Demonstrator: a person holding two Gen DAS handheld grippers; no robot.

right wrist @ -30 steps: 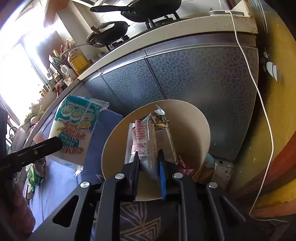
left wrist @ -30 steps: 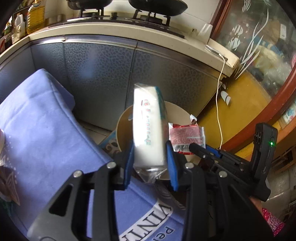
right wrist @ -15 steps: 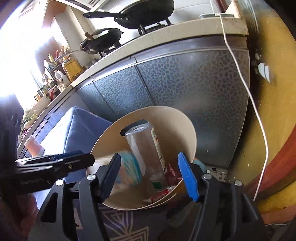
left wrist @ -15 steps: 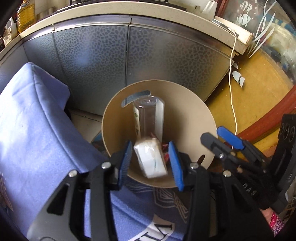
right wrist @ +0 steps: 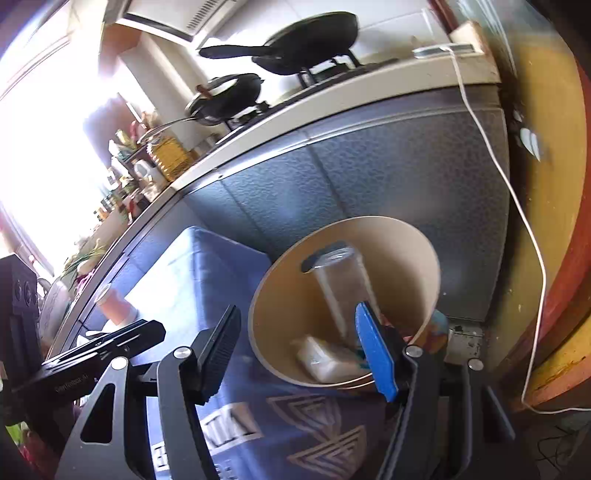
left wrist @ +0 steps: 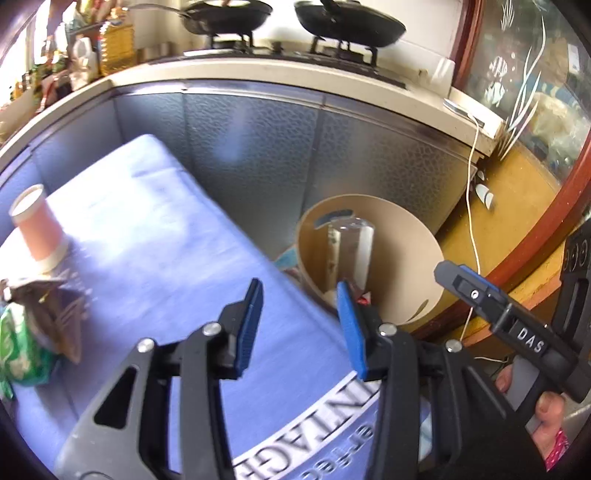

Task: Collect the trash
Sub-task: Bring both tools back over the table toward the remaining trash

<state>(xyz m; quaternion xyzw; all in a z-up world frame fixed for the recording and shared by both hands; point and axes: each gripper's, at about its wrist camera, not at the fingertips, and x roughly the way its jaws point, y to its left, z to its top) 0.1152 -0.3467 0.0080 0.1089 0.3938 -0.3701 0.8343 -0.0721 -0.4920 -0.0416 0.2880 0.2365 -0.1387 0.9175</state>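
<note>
A tan round bin (left wrist: 413, 258) (right wrist: 280, 306) stands on the floor beside the blue-clothed table (left wrist: 155, 251). Inside it lie a clear plastic bottle (left wrist: 349, 251) (right wrist: 343, 284), a white tissue pack (right wrist: 325, 360) and red wrappers. My left gripper (left wrist: 299, 321) is open and empty above the table edge, left of the bin. My right gripper (right wrist: 299, 350) is open and empty over the bin's near rim; it also shows in the left wrist view (left wrist: 491, 306). On the table sit a pink paper cup (left wrist: 37, 225) (right wrist: 112, 301), a brown crumpled wrapper (left wrist: 51, 310) and a green packet (left wrist: 18, 350).
A grey cabinet front (left wrist: 295, 155) with a counter, stove and black pans (left wrist: 347, 22) stands behind the bin. A white cable (left wrist: 471, 206) hangs down at the right beside a yellow wall and a red door frame (left wrist: 546, 218).
Both grippers let go: the tissue pack and the wrapper dropped into the bin. The left gripper has since swung left and back over the table; the right stays open over the bin.
</note>
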